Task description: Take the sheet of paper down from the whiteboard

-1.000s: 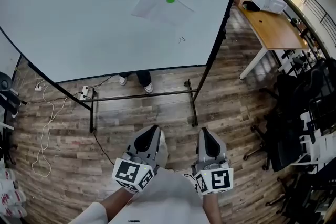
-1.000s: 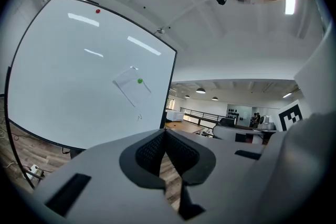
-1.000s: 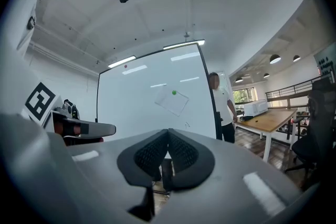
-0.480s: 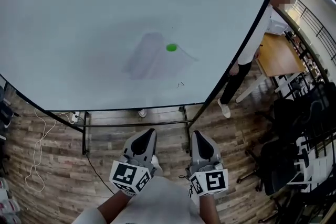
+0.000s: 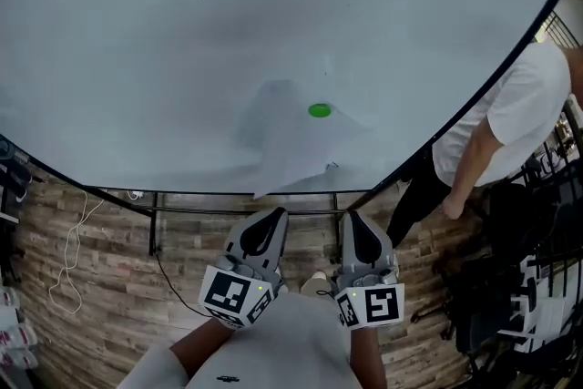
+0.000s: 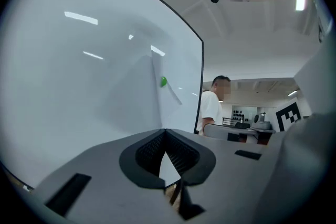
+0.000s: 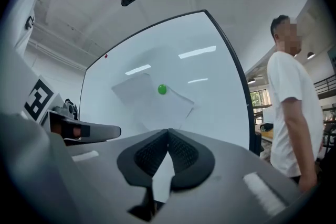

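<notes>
Left tool [image 5: 269, 220] and right tool [image 5: 355, 224] were both closed and empty; sheet of paper [image 5: 296, 146] under green magnet [image 5: 319, 110] lay dead ahead on whiteboard [image 5: 137, 59], about equally near both.

- whiteboard [image 5: 164, 32]: fills the upper field, on a stand on the floor [image 5: 118, 305].
- sheet of paper [image 5: 296, 146]: on the whiteboard, right of centre, near its lower edge.
- magnet [image 5: 319, 110]: on the sheet's upper right part.
- left gripper [image 5: 271, 217], right gripper [image 5: 353, 221]: side by side before the lower edge, below the sheet, clear of the whiteboard.
- person [image 5: 496, 127]: beside the whiteboard's right edge.
- cable [image 5: 76, 246]: on the floor, lower left.
</notes>
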Demonstrator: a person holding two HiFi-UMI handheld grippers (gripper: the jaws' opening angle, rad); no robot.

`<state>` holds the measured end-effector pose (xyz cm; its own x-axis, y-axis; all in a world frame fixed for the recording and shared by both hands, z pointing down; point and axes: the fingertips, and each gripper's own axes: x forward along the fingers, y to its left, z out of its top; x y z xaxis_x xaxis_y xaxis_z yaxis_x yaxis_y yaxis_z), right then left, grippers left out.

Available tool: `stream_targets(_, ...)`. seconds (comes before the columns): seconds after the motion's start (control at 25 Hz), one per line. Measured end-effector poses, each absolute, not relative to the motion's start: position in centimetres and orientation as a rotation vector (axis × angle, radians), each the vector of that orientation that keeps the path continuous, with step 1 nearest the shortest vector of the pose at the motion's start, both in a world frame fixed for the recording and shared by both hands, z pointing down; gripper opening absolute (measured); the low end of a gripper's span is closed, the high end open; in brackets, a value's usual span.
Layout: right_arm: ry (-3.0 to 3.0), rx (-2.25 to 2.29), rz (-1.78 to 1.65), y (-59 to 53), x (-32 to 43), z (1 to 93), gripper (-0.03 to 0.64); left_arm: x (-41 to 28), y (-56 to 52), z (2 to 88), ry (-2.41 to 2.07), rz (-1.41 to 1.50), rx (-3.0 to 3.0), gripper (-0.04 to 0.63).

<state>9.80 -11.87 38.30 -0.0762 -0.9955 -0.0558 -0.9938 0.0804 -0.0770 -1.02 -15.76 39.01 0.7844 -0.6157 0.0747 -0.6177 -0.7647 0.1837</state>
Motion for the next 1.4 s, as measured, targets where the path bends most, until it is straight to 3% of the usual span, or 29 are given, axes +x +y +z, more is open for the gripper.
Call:
stream_targets(0.76, 2.378, -1.907, 0.058, -14.9, 13.3, 35.8, 0.012, 2.6, -17.7, 36.4, -1.207, -0.058, 2.732, 0.008)
stream_targets(1.04, 2.425, -1.859, 0.158, -16.6, 13.5, 34.3, 0.014, 3.8, -19.3, 32.9, -1.264, -0.113, 2.777, 0.074)
stream_targets(1.24, 2.526, -1.842, 0.313, -18.5, 14.3, 32.9, 0.089, 4.1, -19.7, 31.5, -1.297, -0.120, 2.786, 0.074)
stream_targets(1.4, 2.610, -1.825, 0.398, -20.6, 14.6, 32.8, 0.103, 4.4, -20.3, 31.3, -1.319, -0.124, 2.774, 0.074)
